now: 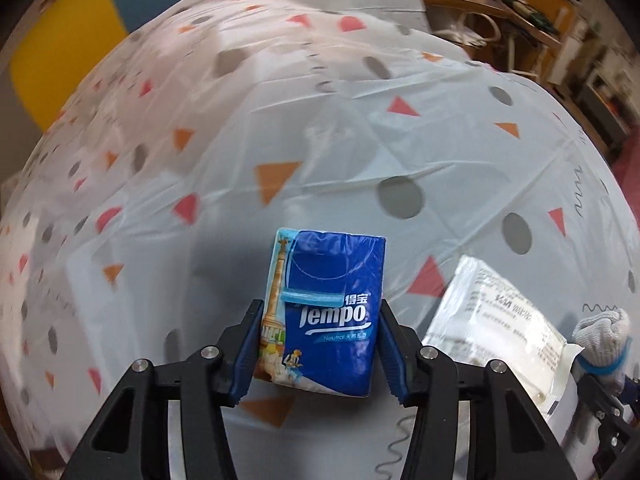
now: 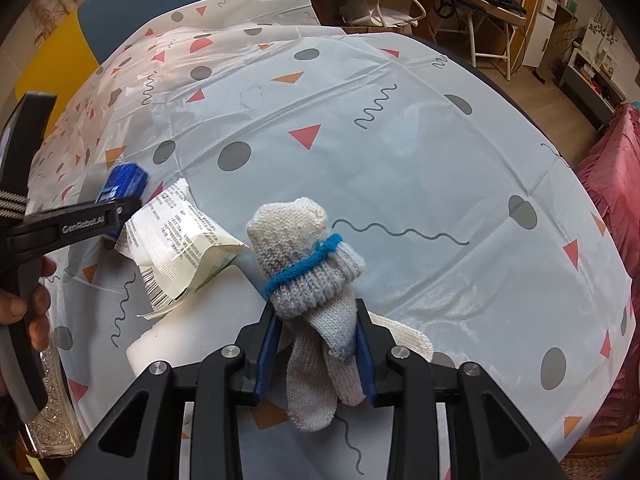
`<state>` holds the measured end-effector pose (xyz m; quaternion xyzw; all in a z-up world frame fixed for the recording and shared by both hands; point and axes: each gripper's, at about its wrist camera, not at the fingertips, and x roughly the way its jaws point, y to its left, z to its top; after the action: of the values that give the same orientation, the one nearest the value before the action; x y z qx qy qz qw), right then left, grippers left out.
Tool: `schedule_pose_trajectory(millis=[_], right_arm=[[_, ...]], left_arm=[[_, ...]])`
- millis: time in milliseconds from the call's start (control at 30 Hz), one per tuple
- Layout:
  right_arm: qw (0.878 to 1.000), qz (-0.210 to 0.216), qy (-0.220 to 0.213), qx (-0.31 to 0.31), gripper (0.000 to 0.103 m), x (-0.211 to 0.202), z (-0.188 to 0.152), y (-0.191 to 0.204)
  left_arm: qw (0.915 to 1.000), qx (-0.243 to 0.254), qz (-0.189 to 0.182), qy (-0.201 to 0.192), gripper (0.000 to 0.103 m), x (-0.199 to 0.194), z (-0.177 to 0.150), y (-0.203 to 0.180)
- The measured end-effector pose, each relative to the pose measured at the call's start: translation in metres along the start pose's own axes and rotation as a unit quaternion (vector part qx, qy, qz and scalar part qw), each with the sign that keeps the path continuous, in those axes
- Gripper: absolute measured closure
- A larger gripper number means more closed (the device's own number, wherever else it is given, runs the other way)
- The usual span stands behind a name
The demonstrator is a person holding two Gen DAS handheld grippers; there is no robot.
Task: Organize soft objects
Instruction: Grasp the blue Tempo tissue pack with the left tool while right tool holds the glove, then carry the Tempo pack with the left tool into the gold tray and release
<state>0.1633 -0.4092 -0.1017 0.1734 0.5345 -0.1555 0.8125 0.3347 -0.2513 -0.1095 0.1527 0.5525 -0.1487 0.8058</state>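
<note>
— While it sits on the table (image 1: 460, 168), who squeezes the blue tissue pack (image 1: 328, 312)?
— Left gripper (image 1: 320, 344), one pad on each side.
— And the knitted glove (image 2: 308, 280)?
— Pinched in the right gripper (image 2: 316, 360), beside a white packet (image 2: 180, 248).

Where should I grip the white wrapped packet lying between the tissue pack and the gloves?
Probably across the white packet's flatter middle, coming from above. It lies tilted and crumpled on a white block, and its torn end flares loosely, so the edges would likely slip.
</note>
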Motion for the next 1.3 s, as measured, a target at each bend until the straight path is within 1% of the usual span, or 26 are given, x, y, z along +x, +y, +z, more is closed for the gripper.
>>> schedule_pose_trajectory(millis=[100,167,233,300,333,367,400,433,533,633,667,700,800,867,900,1000,1100,1267,1300], right_arm=[[1.0,-0.009,-0.012,0.016,0.069,-0.003,0.002,-0.006],[0.999,-0.006,-0.029,0.022,0.069,-0.008,0.004,-0.009],[0.999,0.007,-0.048,0.016,0.069,-0.015,0.005,-0.006],[0.996,0.036,-0.077,-0.003,0.07,-0.025,0.005,0.004],[0.993,0.054,-0.098,-0.026,0.07,-0.034,0.004,0.013],[0.988,0.079,-0.12,-0.06,0.07,-0.043,0.001,0.026],[0.982,0.1,-0.132,-0.09,0.07,-0.049,-0.003,0.038],[0.975,0.122,-0.134,-0.126,0.07,-0.052,-0.008,0.052],[0.96,0.161,-0.099,-0.208,0.07,-0.047,-0.026,0.087],[0.944,0.198,-0.061,-0.257,0.071,-0.04,-0.038,0.107],[0.94,0.198,-0.046,-0.273,0.071,-0.036,-0.043,0.114],[0.94,0.191,-0.033,-0.281,0.071,-0.032,-0.049,0.117],[0.945,0.156,0.001,-0.287,0.071,-0.013,-0.054,0.121],[0.951,0.119,0.024,-0.285,0.071,0.001,-0.056,0.12],[0.951,0.112,0.028,-0.286,0.07,0.004,-0.058,0.114],[0.951,0.106,0.021,-0.29,0.07,0.003,-0.061,0.115],[0.949,0.101,0.017,-0.299,0.07,0.003,-0.067,0.115],[0.941,0.078,0.002,-0.33,0.069,0.002,-0.076,0.124],[0.939,0.074,-0.001,-0.337,0.069,0.003,-0.077,0.126]], left_arm=[[0.9991,-0.041,-0.002,-0.011,0.049,-0.02,-0.006,0.018],[0.9989,-0.042,0.005,-0.022,0.049,-0.035,-0.009,0.023],[0.9983,-0.048,0.003,-0.032,0.049,-0.049,-0.015,0.025],[0.9976,-0.052,-0.004,-0.045,0.049,-0.065,-0.022,0.027],[0.9971,-0.052,-0.003,-0.054,0.049,-0.074,-0.026,0.028],[0.9967,-0.053,0.0,-0.062,0.049,-0.084,-0.029,0.029],[0.9962,-0.056,0.0,-0.067,0.049,-0.092,-0.034,0.033],[0.9955,-0.061,-0.002,-0.073,0.049,-0.101,-0.037,0.038],[0.9913,-0.085,0.003,-0.101,0.049,-0.128,-0.045,0.052],[0.9863,-0.09,0.017,-0.137,0.049,-0.155,-0.055,0.062],[0.9843,-0.093,0.023,-0.149,0.049,-0.165,-0.06,0.065],[0.982,-0.097,0.027,-0.16,0.049,-0.176,-0.066,0.069],[0.9785,-0.103,0.029,-0.176,0.049,-0.194,-0.079,0.077],[0.977,-0.107,0.028,-0.182,0.049,-0.203,-0.089,0.083],[0.9767,-0.106,0.029,-0.184,0.049,-0.205,-0.091,0.084],[0.9733,-0.106,0.037,-0.2,0.049,-0.216,-0.102,0.091],[0.968,-0.118,0.044,-0.217,0.049,-0.23,-0.113,0.104],[0.9552,-0.149,0.061,-0.248,0.049,-0.256,-0.135,0.138],[0.9512,-0.157,0.069,-0.257,0.049,-0.262,-0.142,0.146]])
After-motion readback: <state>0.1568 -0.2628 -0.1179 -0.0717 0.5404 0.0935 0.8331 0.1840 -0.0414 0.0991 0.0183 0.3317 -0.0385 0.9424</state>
